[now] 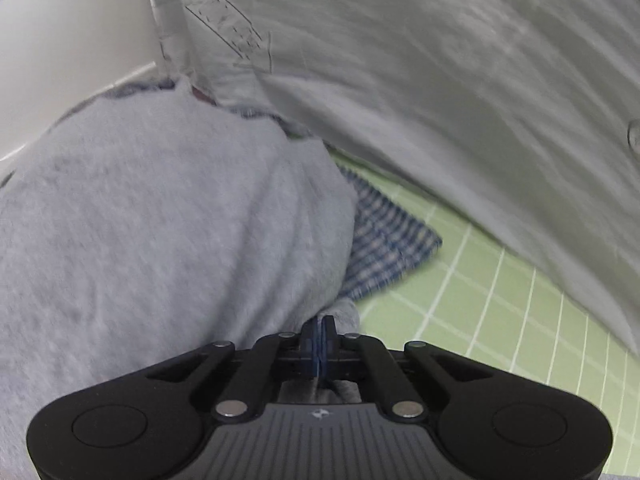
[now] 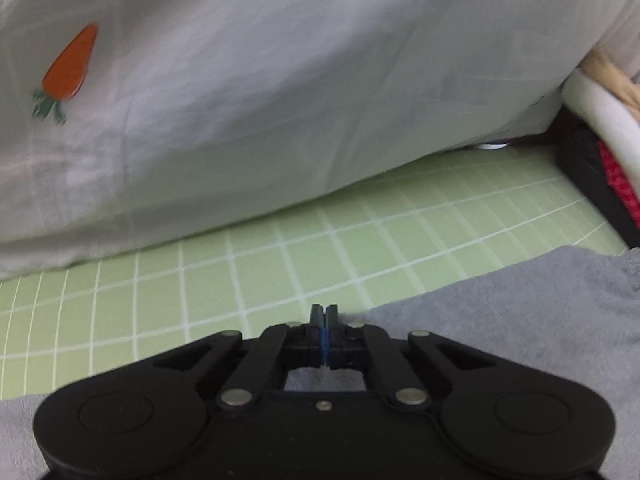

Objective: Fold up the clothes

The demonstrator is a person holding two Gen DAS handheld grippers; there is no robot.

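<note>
Left wrist view: left gripper (image 1: 319,322) has its jaws pressed together on a fold of a grey garment (image 1: 160,220), a bit of the soft fabric bunched at the fingertips and more showing through the frame below them. Garment bulges up and away to the left, filling the lower-left half of the view. Beneath its right edge lies a blue-and-white striped cloth (image 1: 388,240), one corner sticking out onto a green gridded mat (image 1: 500,312). Large pale grey sheet of fabric (image 1: 440,80) fills the upper right, blurred; a stitched rectangular label outline shows near its top left. White surface (image 1: 72,40) at far upper left, not identifiable.

Right wrist view: right gripper (image 2: 324,314) also has its jaws closed together, clamped on the grey garment (image 2: 520,300), fabric visible through the frame gap behind the fingertips. Garment spreads to the right and under the gripper body, with a patch also at lower left. Green gridded mat (image 2: 280,248) lies bare ahead of the fingertips. Beyond it, the pale fabric (image 2: 280,80) drapes down onto the mat; an orange carrot print (image 2: 70,68) with green top sits at its upper left. At right edge: a white curved rim (image 2: 600,120) with something woven and tan above it, plus a black-and-red item (image 2: 612,184) just below, partly hidden.
</note>
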